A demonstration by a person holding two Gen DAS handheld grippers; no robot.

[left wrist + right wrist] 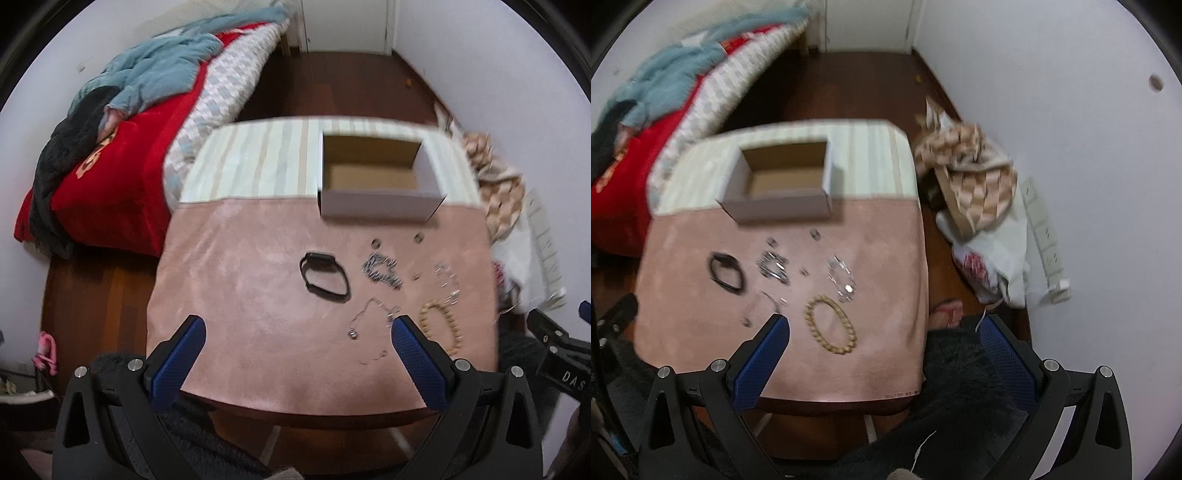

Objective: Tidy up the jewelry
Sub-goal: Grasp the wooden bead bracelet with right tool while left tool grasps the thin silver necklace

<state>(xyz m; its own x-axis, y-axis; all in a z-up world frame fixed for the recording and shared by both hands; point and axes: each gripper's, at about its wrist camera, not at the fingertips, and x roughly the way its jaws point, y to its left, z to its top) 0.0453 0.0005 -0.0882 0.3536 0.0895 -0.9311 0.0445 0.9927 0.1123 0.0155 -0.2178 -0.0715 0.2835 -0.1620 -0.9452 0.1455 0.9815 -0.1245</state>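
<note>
Both claws, left (297,326) & right (882,326), spread wide, empty; round beaded bracelet (830,325) on pink suede-like cloth (701,332)

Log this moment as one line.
left tool open, empty | right tool open, empty | box empty | jewelry all on pink cloth
</note>
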